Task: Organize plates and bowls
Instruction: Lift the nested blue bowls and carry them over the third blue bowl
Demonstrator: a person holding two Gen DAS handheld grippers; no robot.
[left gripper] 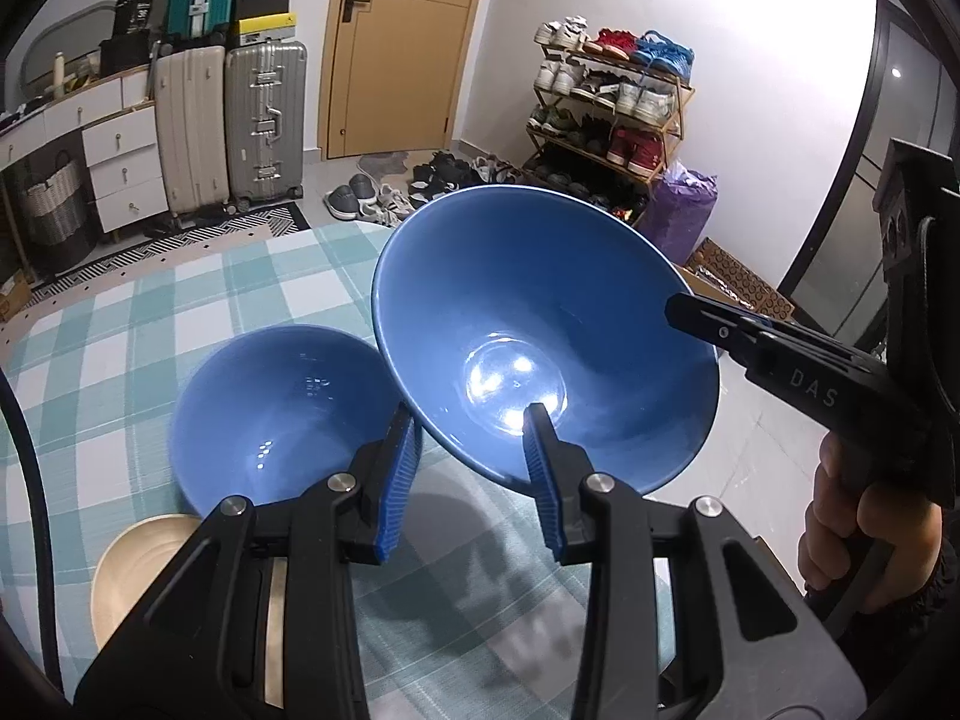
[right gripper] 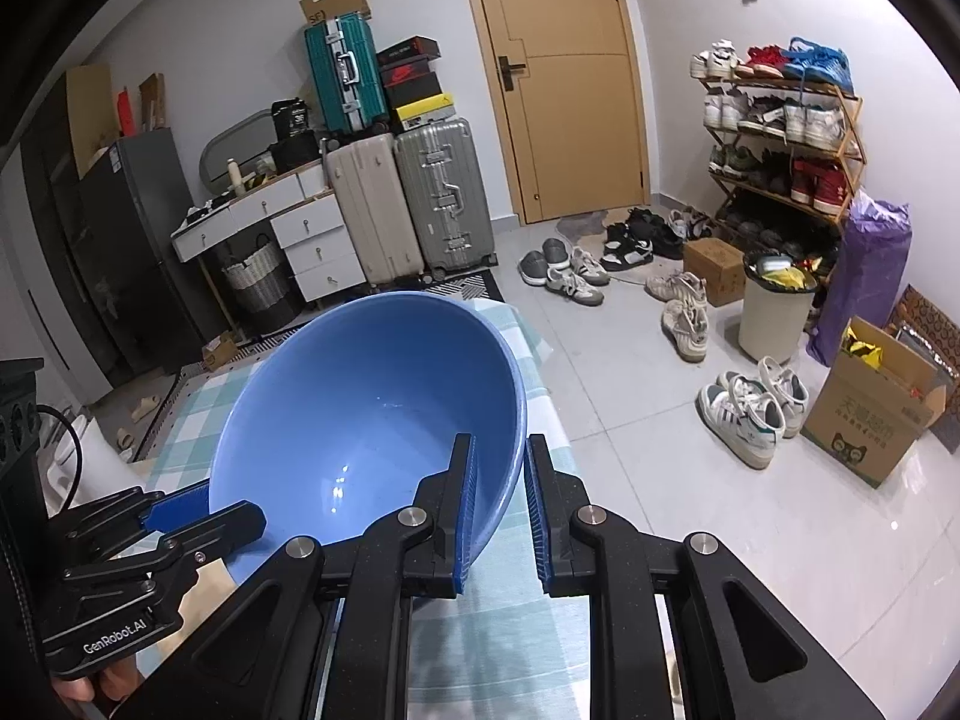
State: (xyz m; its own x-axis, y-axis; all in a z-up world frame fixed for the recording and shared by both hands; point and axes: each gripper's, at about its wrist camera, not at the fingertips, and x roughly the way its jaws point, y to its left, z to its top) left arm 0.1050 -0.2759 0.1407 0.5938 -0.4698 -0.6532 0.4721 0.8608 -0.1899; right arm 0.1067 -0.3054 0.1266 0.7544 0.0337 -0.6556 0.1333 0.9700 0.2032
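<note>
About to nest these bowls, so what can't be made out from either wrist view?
Left wrist: beige plate mostly covered by the left hand-held gripper.
Right wrist: small blue bowl hidden behind the large blue bowl.
Both views: large blue bowl's base, hidden by its own wall.

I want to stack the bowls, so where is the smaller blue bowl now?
In the left wrist view the smaller blue bowl sits on the checked tablecloth, left of the lifted larger blue bowl and behind a beige plate.
</note>
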